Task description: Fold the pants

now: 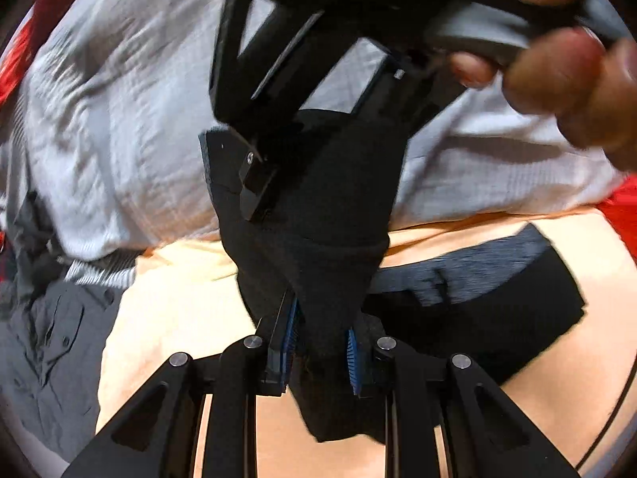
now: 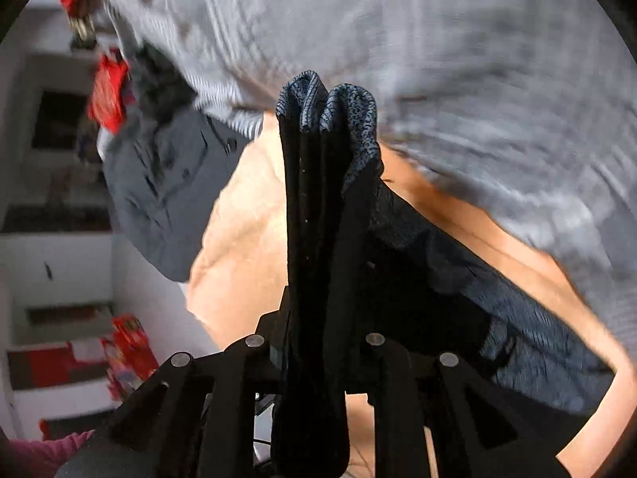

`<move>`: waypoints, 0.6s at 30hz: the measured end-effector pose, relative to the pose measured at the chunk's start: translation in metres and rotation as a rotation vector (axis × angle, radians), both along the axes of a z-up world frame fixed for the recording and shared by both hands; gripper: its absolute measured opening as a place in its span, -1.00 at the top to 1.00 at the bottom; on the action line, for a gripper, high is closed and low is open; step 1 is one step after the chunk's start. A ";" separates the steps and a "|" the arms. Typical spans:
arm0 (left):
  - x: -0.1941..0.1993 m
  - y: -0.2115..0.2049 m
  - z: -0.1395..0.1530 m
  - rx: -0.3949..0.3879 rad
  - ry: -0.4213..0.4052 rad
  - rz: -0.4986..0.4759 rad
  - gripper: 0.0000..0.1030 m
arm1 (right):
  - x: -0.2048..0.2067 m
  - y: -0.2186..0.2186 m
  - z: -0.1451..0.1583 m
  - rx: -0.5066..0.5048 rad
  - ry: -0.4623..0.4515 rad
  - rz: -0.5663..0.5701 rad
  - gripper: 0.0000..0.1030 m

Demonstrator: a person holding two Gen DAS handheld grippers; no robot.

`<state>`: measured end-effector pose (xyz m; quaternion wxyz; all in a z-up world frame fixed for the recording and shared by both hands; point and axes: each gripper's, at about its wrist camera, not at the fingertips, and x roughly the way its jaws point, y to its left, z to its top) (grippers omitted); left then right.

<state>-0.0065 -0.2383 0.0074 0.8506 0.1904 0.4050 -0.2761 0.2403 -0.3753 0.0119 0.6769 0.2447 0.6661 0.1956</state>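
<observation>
A big pale orange surface (image 1: 179, 298) lies under everything, and at its far side there is a wide heap of light grey cloth (image 1: 119, 99), with a darker grey shirt (image 1: 47, 338) at the left of it. The black pants (image 1: 497, 310) are on the orange surface at the right, partly flat, with a grey-blue waistband (image 1: 469, 267) along their far edge, and one part of them is lifted. The left gripper (image 1: 320, 352) is clenched on this lifted black fabric, which stands pinched between its blue pads (image 1: 290, 330). Only the left wrist view shows the right gripper (image 1: 258, 187) from outside, black and blurred, coming down onto the same raised fabric, and also the person's fingers (image 1: 557, 71) on its handle at the top right. Only the right wrist view shows a room at the left, with white shelves (image 2: 59, 259) and red items (image 2: 107, 91) on them. In that view the right gripper (image 2: 314, 338) is closed on a bunched fold of the pants (image 2: 318, 239), and the speckled waistband (image 2: 350, 119) sticks up beyond the fingers. The pads of the right gripper are hidden by the fabric. Both views are blurred, so the edges of the grey heap are hard to make out, and the near part of the pants is cut off behind the gripper frames.
</observation>
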 end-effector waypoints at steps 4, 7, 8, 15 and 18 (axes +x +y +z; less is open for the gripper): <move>-0.027 -0.034 0.016 -0.001 0.003 -0.090 0.56 | -0.045 -0.052 0.015 0.076 -0.064 -0.122 0.64; -0.048 -0.064 0.022 0.006 0.011 -0.160 0.56 | -0.080 -0.092 0.017 0.126 -0.086 -0.211 0.64; -0.058 -0.077 0.023 0.013 0.011 -0.192 0.56 | -0.093 -0.107 0.017 0.140 -0.095 -0.242 0.64; -0.106 -0.143 0.010 0.055 0.042 -0.343 0.56 | -0.176 -0.195 -0.002 0.193 -0.111 -0.430 0.64; -0.124 -0.166 -0.010 0.083 0.076 -0.382 0.56 | -0.202 -0.225 -0.020 0.205 -0.101 -0.487 0.64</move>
